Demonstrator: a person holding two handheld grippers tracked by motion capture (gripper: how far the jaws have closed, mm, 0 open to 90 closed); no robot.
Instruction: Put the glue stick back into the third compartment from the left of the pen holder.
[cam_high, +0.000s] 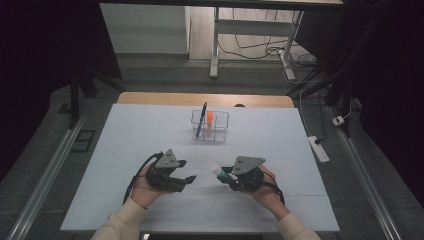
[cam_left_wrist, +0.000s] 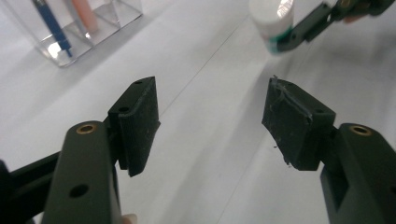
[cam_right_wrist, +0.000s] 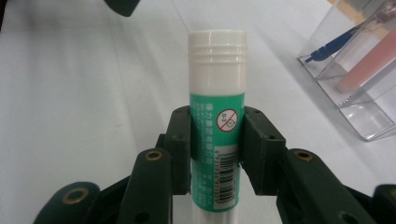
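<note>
Clamping a green-and-white glue stick (cam_right_wrist: 217, 126) by its body, the right gripper (cam_right_wrist: 217, 149) holds it above the white table (cam_high: 125, 150). The left gripper (cam_left_wrist: 210, 126) is spread wide with nothing between its jaws, just beside the stick and near the clear organizer (cam_high: 210, 126).

On the green-and-white glue stick with a ribbed white cap (cam_right_wrist: 217, 121) I see a small red circle with a slash through it, marked "0-3", an age warning sign. Below it sits a black barcode with digits too small for me to read. Beside these run lines of white Chinese characters, too blurred to make out.
</note>
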